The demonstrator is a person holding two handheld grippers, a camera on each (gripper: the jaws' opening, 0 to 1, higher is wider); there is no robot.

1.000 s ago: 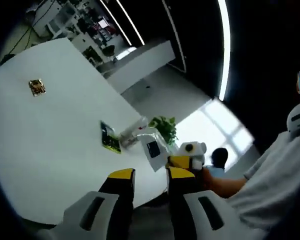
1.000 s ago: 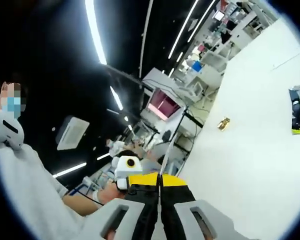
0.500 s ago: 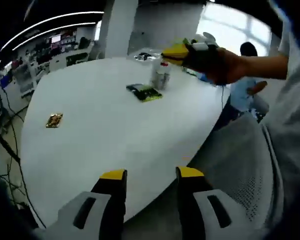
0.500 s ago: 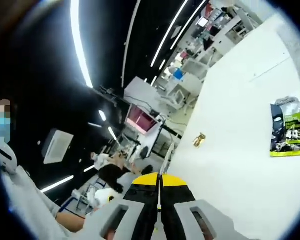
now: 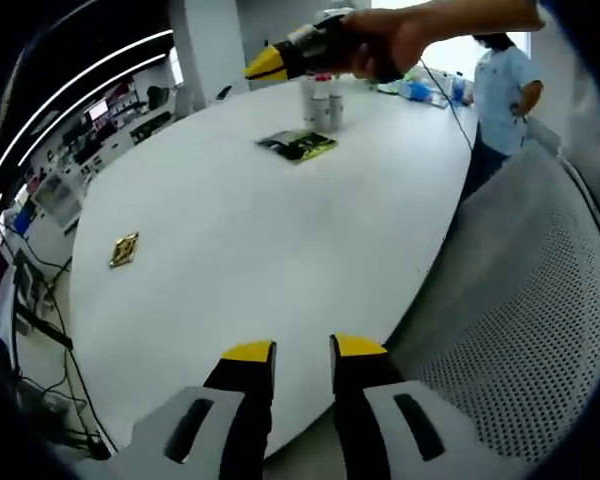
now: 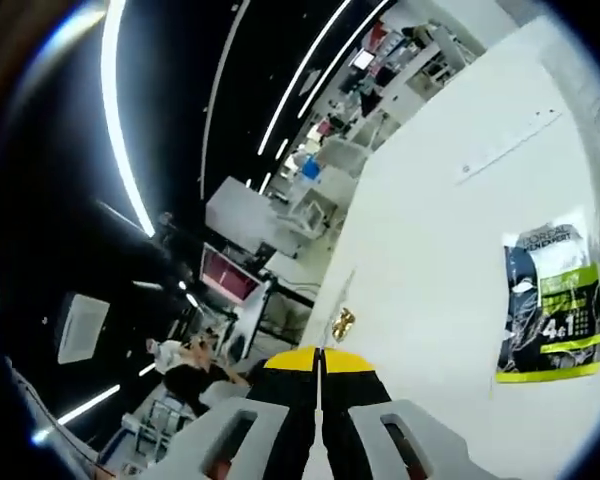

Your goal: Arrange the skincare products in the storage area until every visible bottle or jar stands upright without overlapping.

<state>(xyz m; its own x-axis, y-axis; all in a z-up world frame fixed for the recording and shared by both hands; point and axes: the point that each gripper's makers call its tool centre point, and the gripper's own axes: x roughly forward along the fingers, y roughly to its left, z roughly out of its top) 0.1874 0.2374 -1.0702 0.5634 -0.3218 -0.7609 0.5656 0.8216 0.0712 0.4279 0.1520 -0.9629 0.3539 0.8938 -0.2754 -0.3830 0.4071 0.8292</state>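
The task looks barely begun: the left tool (image 5: 290,350) is slightly parted, the right tool (image 6: 320,352) together (both empty); far bottles (image 5: 322,100) stand on the counter (image 5: 240,240).

Bottles (image 5: 320,100) far beyond the fingers: partly behind the right gripper (image 5: 265,63), labels too small to read.

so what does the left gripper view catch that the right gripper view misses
Left gripper view alone: upright bottles on the far part of the table, a mesh chair, and the left gripper with its jaws apart.
Right gripper view alone: shelving and a pink screen beyond the table.
Both: the white table, the green-and-black packet, the small gold item, and the right gripper, shut.
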